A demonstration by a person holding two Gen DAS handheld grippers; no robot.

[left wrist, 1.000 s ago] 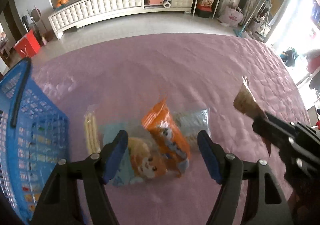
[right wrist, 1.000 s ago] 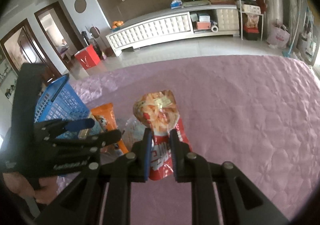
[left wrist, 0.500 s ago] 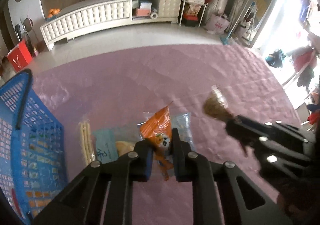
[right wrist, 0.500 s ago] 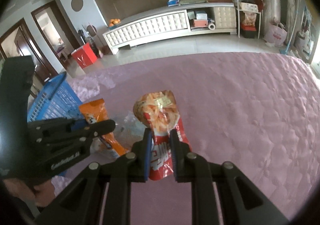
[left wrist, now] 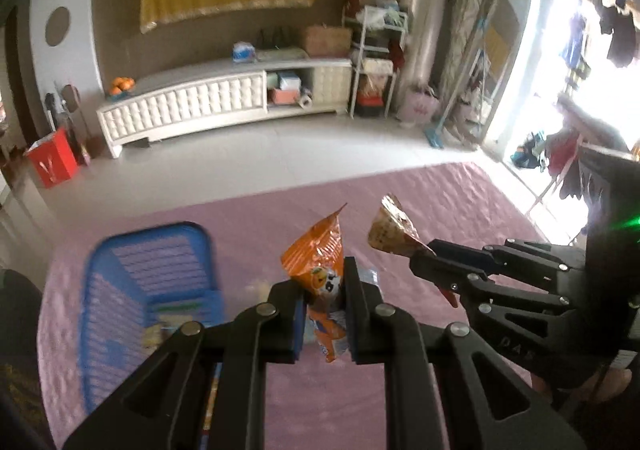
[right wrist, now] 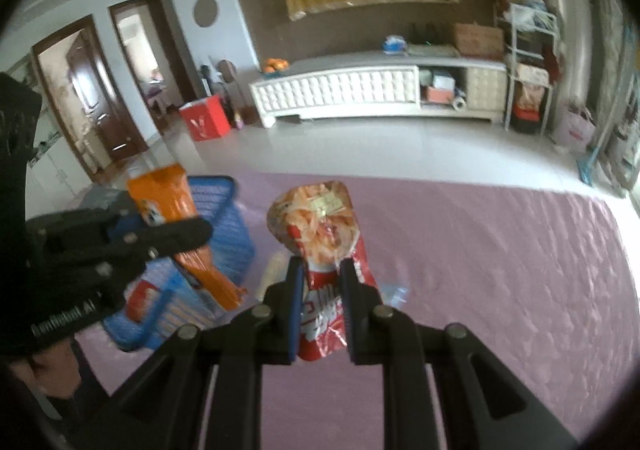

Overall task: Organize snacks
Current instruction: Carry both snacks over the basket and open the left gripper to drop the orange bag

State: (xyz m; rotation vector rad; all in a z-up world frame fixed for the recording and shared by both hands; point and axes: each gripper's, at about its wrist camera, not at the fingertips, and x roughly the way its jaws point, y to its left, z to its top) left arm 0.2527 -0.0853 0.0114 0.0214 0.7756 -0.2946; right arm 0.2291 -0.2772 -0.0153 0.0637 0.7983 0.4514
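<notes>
My left gripper (left wrist: pixel 323 290) is shut on an orange snack bag (left wrist: pixel 318 256) with a cartoon face and holds it in the air above the pink table cover. It also shows in the right wrist view (right wrist: pixel 168 201). My right gripper (right wrist: pixel 320 282) is shut on a red and white snack bag (right wrist: pixel 316 226), also lifted; in the left wrist view its top (left wrist: pixel 390 228) sticks out of the right gripper at the right. A blue basket (left wrist: pixel 120 290) stands at the left, with packets inside.
A pink quilted cover (right wrist: pixel 500 270) spreads over the table. A clear packet (left wrist: pixel 370 276) lies on it below the held bags. Beyond the table's far edge are the tiled floor and a white cabinet (left wrist: pixel 208 105).
My left gripper closed on the orange bag and lifted it off the table. Both grippers rose and tilted up; the basket now sits lower and nearer in both views.
</notes>
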